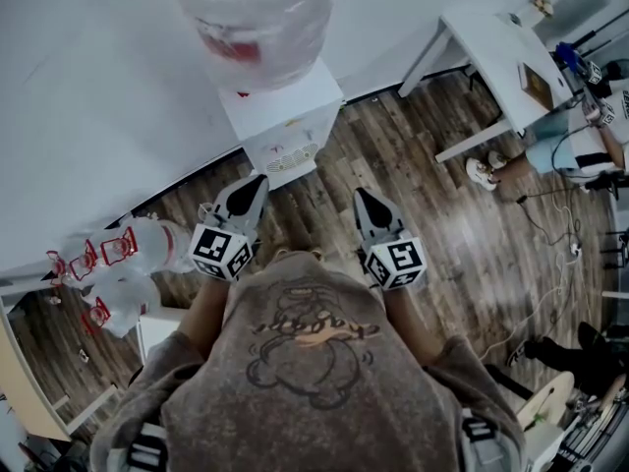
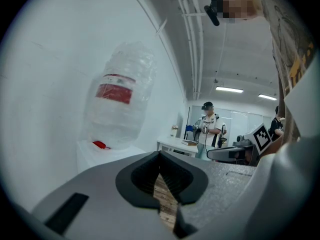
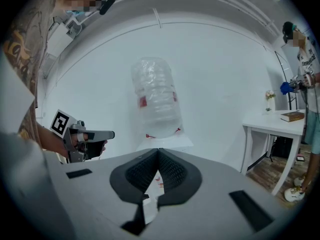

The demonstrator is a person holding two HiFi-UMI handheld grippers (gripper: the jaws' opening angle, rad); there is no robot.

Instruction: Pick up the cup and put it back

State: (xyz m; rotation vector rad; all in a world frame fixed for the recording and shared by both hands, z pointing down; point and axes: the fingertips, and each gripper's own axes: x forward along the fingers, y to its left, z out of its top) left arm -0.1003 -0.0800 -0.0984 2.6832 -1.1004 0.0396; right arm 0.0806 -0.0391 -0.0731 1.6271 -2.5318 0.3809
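Holding both arms out ahead of my chest, I point my two grippers nearly level toward the white water dispenser (image 1: 287,116) with the big clear bottle (image 1: 257,13) on top. My left gripper (image 1: 259,179) has its jaws clenched together with nothing between them; only the wooden floor (image 1: 413,165) shows through the slit below the tips. My right gripper (image 1: 362,196), beside it but apart, is likewise pressed closed and empty. Neither one touches the dispenser. I cannot make out the cup in any view.
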